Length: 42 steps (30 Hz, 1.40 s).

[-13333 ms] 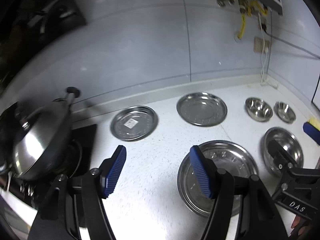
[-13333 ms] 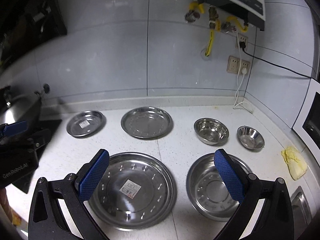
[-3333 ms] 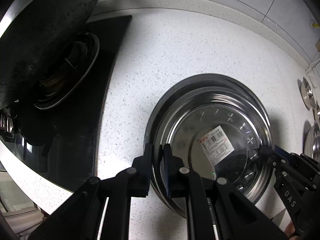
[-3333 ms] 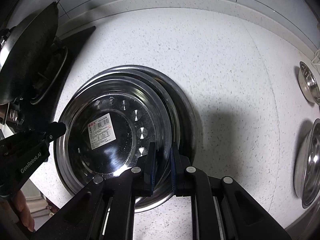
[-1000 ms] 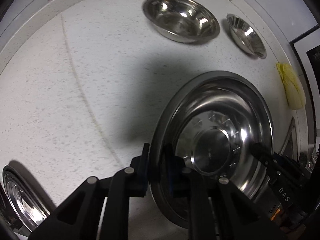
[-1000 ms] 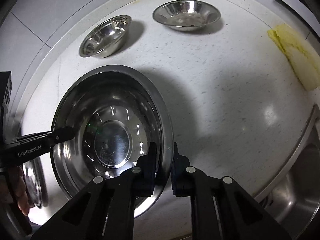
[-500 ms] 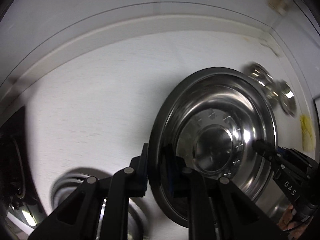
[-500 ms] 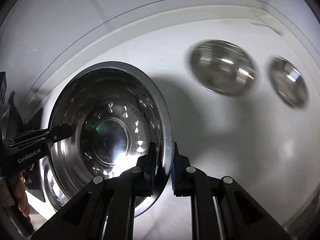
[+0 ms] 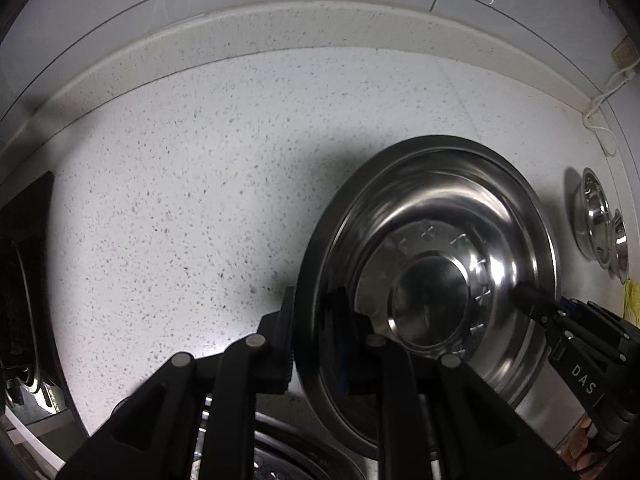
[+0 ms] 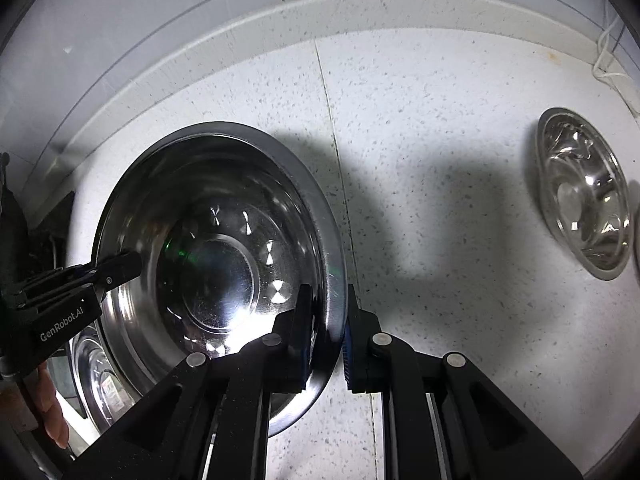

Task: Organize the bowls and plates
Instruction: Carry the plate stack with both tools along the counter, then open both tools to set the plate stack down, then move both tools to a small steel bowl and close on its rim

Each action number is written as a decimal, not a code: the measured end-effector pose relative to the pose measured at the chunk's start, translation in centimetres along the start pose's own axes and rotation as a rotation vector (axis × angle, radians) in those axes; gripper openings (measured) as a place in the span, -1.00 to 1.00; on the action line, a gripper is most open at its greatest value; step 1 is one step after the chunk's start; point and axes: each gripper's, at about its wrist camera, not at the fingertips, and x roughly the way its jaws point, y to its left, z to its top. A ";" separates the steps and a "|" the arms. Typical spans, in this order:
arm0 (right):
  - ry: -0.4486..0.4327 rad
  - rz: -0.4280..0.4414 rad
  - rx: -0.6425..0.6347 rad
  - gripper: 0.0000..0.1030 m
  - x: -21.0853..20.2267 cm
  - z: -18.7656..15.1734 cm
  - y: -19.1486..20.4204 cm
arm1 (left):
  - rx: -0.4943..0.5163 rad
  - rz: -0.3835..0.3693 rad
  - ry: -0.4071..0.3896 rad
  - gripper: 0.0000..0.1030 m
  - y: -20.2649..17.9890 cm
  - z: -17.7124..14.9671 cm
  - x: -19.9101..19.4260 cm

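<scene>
A large steel bowl (image 9: pixel 432 288) (image 10: pixel 216 264) is held in the air above the white speckled counter (image 9: pixel 200 184). My left gripper (image 9: pixel 312 332) is shut on its left rim. My right gripper (image 10: pixel 326 332) is shut on its right rim; it shows at the right in the left wrist view (image 9: pixel 560 320). The stacked plates (image 10: pixel 100 376) lie below the bowl, at the lower left in the right wrist view, and their rim (image 9: pixel 280 452) shows at the bottom of the left wrist view. Two smaller steel bowls (image 9: pixel 596 224) sit at the far right; one (image 10: pixel 580 196) shows in the right wrist view.
The black stove edge (image 9: pixel 24 264) is at the left. The counter's raised back edge and grey tiled wall (image 9: pixel 280 4) run behind. A white cable (image 9: pixel 604 108) lies in the back right corner. A yellow cloth (image 9: pixel 632 300) is at the right edge.
Both grippers have carried the large bowl left, away from the small bowls, to above the plate stack. Both stay shut on its rim.
</scene>
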 end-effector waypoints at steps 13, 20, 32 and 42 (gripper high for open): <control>-0.024 -0.029 0.012 -0.14 -0.9 -1.0 -0.1 | -0.014 0.038 -0.049 -0.63 -0.4 0.5 -0.5; -0.132 0.018 0.104 0.14 -7.2 -3.2 -4.8 | -0.001 0.057 -0.226 -0.48 -2.6 -0.2 -7.2; -0.285 -0.071 0.406 0.29 -13.6 -3.5 -21.0 | 0.292 -0.170 -0.094 -0.33 -22.6 4.5 -6.3; -0.229 0.037 0.521 0.29 -8.7 -2.0 -24.2 | 0.268 -0.156 0.026 -0.33 -28.5 6.9 0.2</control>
